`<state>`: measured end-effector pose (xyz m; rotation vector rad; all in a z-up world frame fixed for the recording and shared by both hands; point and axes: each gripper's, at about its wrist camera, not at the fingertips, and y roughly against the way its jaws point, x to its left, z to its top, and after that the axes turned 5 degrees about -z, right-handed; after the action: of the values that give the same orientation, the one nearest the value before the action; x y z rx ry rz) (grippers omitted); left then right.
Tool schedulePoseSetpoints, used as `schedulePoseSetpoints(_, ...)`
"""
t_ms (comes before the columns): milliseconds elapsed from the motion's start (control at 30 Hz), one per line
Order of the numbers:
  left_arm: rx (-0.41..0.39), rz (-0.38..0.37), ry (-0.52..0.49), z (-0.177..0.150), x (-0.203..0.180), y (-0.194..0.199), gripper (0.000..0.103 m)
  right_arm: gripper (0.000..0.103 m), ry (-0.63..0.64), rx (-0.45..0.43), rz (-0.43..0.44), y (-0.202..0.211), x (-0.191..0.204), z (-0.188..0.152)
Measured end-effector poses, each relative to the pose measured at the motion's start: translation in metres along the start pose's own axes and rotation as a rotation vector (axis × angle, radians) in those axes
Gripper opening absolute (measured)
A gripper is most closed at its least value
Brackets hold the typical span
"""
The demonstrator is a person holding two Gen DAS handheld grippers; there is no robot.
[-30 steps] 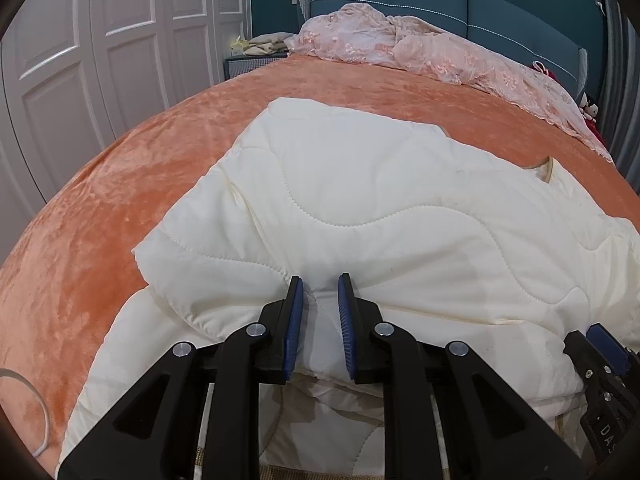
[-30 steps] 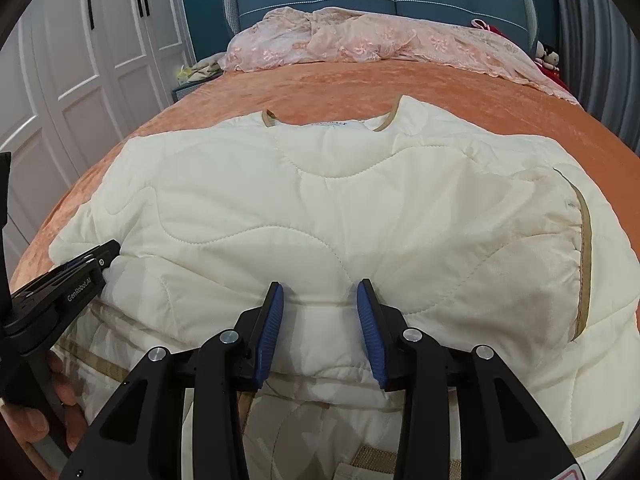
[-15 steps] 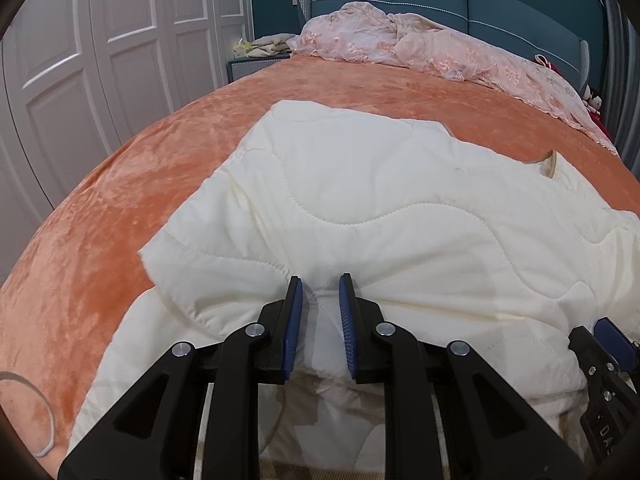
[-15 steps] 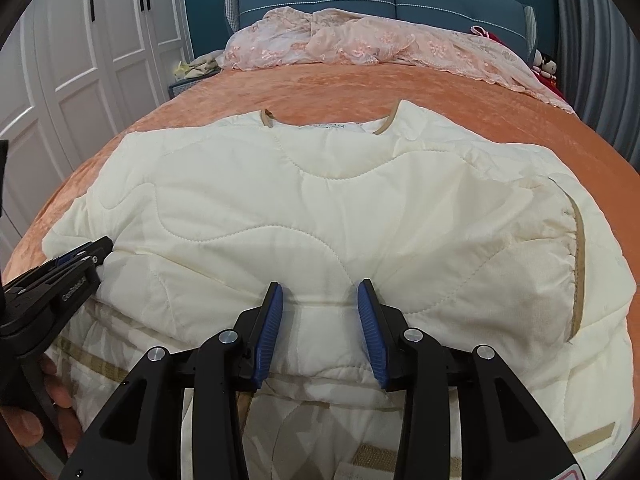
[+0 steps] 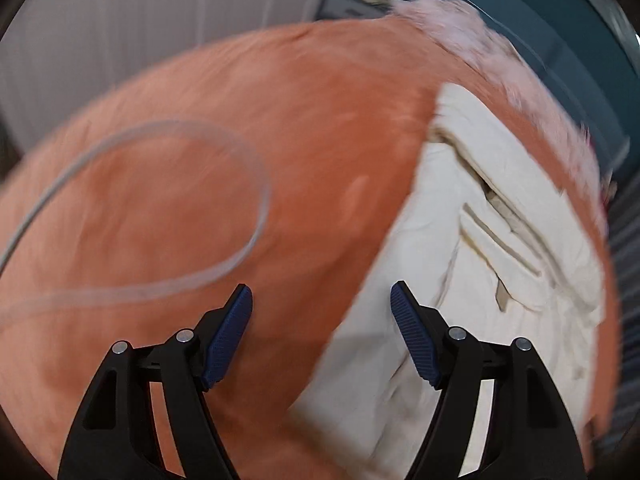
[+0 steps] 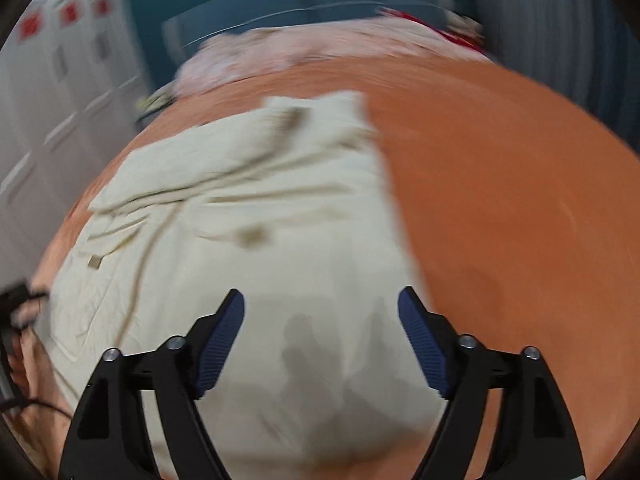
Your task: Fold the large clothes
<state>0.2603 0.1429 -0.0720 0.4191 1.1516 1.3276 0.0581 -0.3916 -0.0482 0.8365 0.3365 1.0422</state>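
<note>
- On orange bedspread [image 5: 312, 128], cream quilted garment [image 5: 500, 280] lies in a folded, layered bundle; both views motion-blurred, so fine detail unclear.
- L wrist view: garment sits to right side of frame, running from near the gripper up toward pink lacy fabric [image 5: 480, 36] at head of bed. Layered edges + tan trim show on top.
- Left gripper [image 5: 321, 300]: jaws spread wide, nothing btwn the blue pads [image 5: 228, 336]. It hangs over the bedspread just beside garment's left edge; right finger is over the cream fabric, left finger over bare orange. Contact w/ fabric can't be judged.
- Thin pale cable [image 5: 168, 216] loops across the bedspread, left of gripper.
- R wrist view: garment [image 6: 248, 240] fills centre-left, its right edge straight against bare orange cover [image 6: 500, 200].
- Right gripper [image 6: 320, 304]: jaws also wide apart, gripping nothing; sits over near end of the garment, right finger near its right edge. Gripper shadow falls on cloth btwn the fingers.
- Background: teal headboard [image 6: 320, 4], white wardrobe doors [image 6: 52, 92] at left, pink fabric [image 6: 280, 56] along far end.
</note>
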Motion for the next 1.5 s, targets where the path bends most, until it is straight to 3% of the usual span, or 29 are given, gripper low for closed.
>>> schedulePoseSetpoints(133,0.019,-0.116,0.126,-0.011,0.014,0.006,0.078,0.083,-0.224,0.076,0.017,0.004,-0.057,-0.025)
schedulePoseSetpoints(233,0.067,-0.215,0.155,-0.019,0.002,-0.001,0.08,0.083,-0.332,0.1,0.102,-0.005,-0.068,-0.036)
schedulePoseSetpoints(300,0.101,-0.229,0.167,-0.023,-0.006,-0.008,0.078,0.084,-0.374,0.098,0.117,-0.008,-0.065,-0.041)
schedulePoseSetpoints(333,0.09,-0.198,0.148,-0.024,-0.011,-0.008,0.071,0.084,-0.385,0.085,0.107,-0.009,-0.062,-0.042)
schedulePoseSetpoints(367,0.088,-0.179,0.134,-0.023,-0.015,-0.008,0.053,0.084,-0.389,0.082,0.111,-0.009,-0.06,-0.042)
schedulePoseSetpoints(433,0.112,-0.184,0.122,-0.023,-0.017,-0.009,0.026,0.073,-0.405,0.104,0.149,-0.015,-0.051,-0.038)
schedulePoseSetpoints(467,0.123,-0.199,0.132,-0.023,-0.014,-0.008,0.018,0.056,-0.4,0.121,0.156,-0.018,-0.046,-0.036)
schedulePoseSetpoints(500,0.121,-0.206,0.136,-0.022,-0.013,-0.004,0.013,0.028,-0.38,0.142,0.16,-0.021,-0.04,-0.033)
schedulePoseSetpoints(533,0.115,-0.198,0.124,-0.021,-0.013,0.001,0.01,0.015,-0.346,0.156,0.151,-0.022,-0.032,-0.029)
schedulePoseSetpoints(600,0.093,-0.209,0.096,-0.019,-0.015,0.016,0.008,0.01,-0.31,0.128,0.14,-0.01,-0.023,-0.022)
schedulePoseSetpoints(733,0.051,-0.228,-0.001,-0.025,-0.025,0.056,0.006,0.005,-0.193,0.034,0.155,0.037,-0.011,-0.012)
schedulePoseSetpoints(867,0.024,-0.246,-0.092,-0.042,-0.03,0.104,0.005,0.005,-0.062,0.002,0.177,0.087,-0.009,-0.02)
schedulePoseSetpoints(1033,0.046,-0.227,-0.183,-0.093,0.002,0.172,0.005,0.005,0.132,0.041,0.157,0.162,-0.025,-0.077)
schedulePoseSetpoints(1167,0.103,-0.176,-0.203,-0.145,0.041,0.222,0.005,0.005,0.19,0.098,0.125,0.215,-0.045,-0.134)
schedulePoseSetpoints(1300,0.128,-0.147,-0.181,-0.178,0.063,0.261,0.005,0.005,0.213,0.128,0.107,0.252,-0.046,-0.168)
schedulePoseSetpoints(1400,0.101,-0.186,-0.176,-0.176,0.057,0.279,0.005,0.005,0.223,0.081,0.113,0.266,-0.043,-0.164)
schedulePoseSetpoints(1500,0.011,-0.249,-0.237,-0.151,0.029,0.287,0.005,0.005,0.216,-0.037,0.136,0.268,-0.038,-0.126)
